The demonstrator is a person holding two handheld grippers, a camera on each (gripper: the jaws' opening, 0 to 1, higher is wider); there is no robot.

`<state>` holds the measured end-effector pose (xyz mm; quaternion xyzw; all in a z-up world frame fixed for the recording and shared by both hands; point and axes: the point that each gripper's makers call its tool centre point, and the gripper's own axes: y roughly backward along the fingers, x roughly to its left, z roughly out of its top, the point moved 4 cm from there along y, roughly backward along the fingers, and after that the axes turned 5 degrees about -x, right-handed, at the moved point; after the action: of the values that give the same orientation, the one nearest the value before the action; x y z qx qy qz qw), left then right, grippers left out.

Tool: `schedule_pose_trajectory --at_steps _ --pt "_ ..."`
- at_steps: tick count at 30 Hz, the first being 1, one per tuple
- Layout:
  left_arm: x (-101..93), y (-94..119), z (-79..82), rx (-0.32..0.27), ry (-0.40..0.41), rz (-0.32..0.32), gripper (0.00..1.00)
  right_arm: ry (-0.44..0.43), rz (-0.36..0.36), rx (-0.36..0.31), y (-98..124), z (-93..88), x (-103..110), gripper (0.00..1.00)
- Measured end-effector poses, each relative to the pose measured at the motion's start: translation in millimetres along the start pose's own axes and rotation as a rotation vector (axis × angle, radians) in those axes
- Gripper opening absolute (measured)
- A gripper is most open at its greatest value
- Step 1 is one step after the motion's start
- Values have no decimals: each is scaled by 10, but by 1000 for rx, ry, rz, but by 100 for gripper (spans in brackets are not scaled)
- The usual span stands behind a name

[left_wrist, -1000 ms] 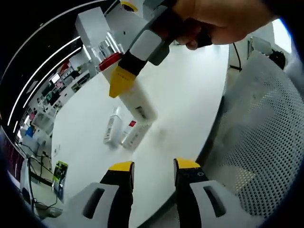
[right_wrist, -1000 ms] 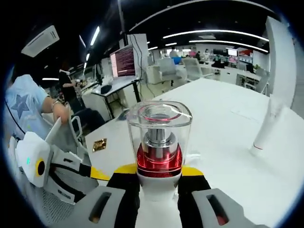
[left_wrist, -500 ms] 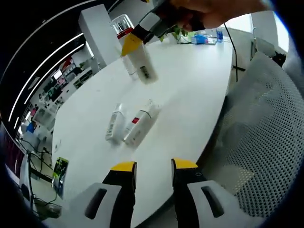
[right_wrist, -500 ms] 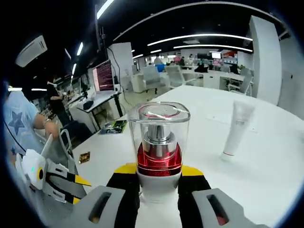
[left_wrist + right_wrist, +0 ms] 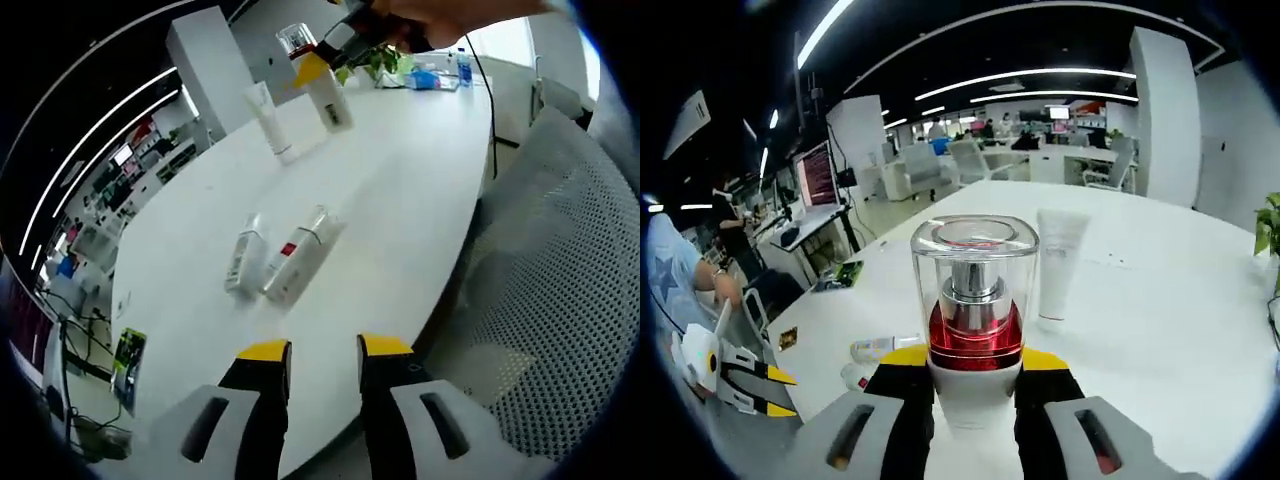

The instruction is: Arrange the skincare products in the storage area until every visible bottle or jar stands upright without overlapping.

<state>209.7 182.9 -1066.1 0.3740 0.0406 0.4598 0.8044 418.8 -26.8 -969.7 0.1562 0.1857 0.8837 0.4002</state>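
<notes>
My right claw [image 5: 975, 385] is clamped on the white body of the pump bottle [image 5: 975, 300], whose clear cap and red collar rise upright just above my jaws. Beyond it, slightly right, the white tube [image 5: 1058, 262] stands on its cap on the bench [image 5: 1160, 300]; in the left claw's view this bottle [image 5: 325, 85] hangs far ahead, just beside the tube [image 5: 268, 120]. My left claw [image 5: 312, 350] is empty, jaws narrowly apart, near the bench edge, with two lying bottles [image 5: 280, 258] ahead of it, touching side by side. Risks, as I judge them: releasing the bottle tilted would topple it; setting it too close could knock the tube over; the lying pair may roll when one is gripped.
</notes>
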Motion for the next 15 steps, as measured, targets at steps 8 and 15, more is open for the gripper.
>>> schedule_pose_trajectory --at_steps 8,15 --pt "-3 -4 -13 14 -1 -3 21 -21 -26 -4 52 -20 -161 24" --pt "8 -5 -11 14 6 4 22 -48 -44 -1 81 -53 -287 24"
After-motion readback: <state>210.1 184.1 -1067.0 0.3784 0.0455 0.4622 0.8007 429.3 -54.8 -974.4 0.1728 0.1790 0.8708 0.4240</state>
